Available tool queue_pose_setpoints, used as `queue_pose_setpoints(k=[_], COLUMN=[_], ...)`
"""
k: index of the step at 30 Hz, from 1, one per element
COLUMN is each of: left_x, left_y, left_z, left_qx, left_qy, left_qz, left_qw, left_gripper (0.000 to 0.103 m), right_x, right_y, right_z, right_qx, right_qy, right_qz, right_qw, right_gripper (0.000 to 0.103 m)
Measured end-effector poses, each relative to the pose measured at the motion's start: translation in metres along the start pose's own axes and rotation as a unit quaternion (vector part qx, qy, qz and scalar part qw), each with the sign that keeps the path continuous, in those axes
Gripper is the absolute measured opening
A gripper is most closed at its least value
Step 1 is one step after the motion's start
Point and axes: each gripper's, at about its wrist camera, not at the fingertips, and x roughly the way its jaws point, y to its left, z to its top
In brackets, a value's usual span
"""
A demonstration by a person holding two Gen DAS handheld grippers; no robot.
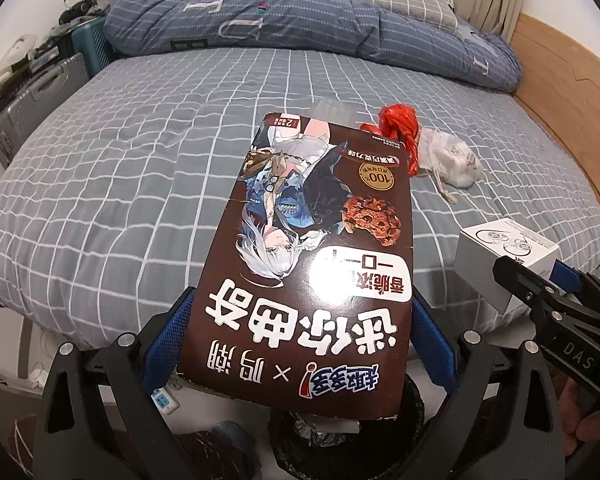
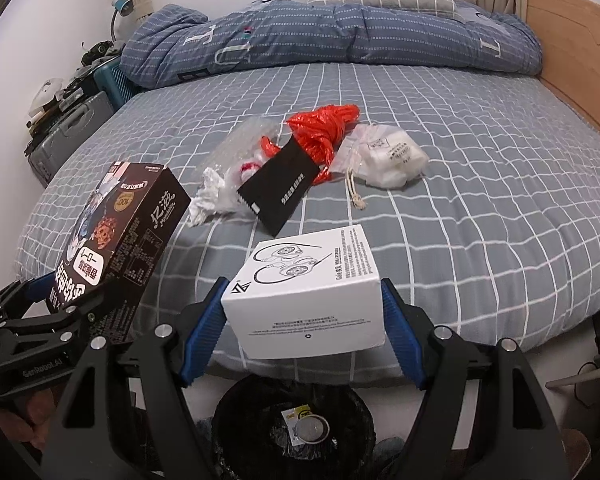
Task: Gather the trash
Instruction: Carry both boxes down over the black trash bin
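Trash is partly gathered: two boxes are lifted off the bed (image 2: 460,200), both near the black-lined bin (image 2: 292,424) below its edge, which already holds some small round thing and scraps. From the left, the left gripper (image 1: 300,344) pinches a brown cookie box (image 1: 312,248) between its blue pads, and the right gripper (image 2: 304,320) clamps a white earphone box (image 2: 304,296) the same way. Neither box has been dropped in yet. Left on the sheet, from left to right: crumpled white tissue (image 2: 204,200) with a clear wrapper (image 2: 244,140), a black sachet (image 2: 280,196), a red plastic bag (image 2: 320,128) and a white drawstring pouch (image 2: 384,156). The big cookie box hides most of this pile in the left wrist view, and the bin's contents are too dark to identify
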Motion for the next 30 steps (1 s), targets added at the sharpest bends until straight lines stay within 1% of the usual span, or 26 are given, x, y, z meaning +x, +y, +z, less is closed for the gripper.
queue_pose_setpoints(k=[10, 17, 24, 30], left_x=[-0.01, -0.015, -0.023, -0.029], left_y=[-0.005, -0.008, -0.008, -0.009], left_z=[-0.02, -0.041, -0.063, -0.075], left_qx=[0.0, 0.001, -0.004, -0.006], left_qy=[0.007, 0.018, 0.031, 0.039], left_qz=[0.003, 0.008, 0.008, 0.007], left_qw=[1.0, 0.9998, 0.9995, 0.9992], left_gripper=[0.094, 0.094, 0.094, 0.094], right_x=[-0.009, -0.02, -0.025, -0.029], right_y=[0.006, 0.009, 0.013, 0.015], right_z=[-0.022, -0.035, -0.054, -0.071], right_qx=[-0.01, -0.01, -0.015, -0.017], right_qy=[0.01, 0.013, 0.027, 0.042], right_qz=[0.0, 0.003, 0.007, 0.006], right_qw=[1.0, 1.0, 1.0, 0.999], right_gripper=[0.071, 0.071, 0.071, 0.071])
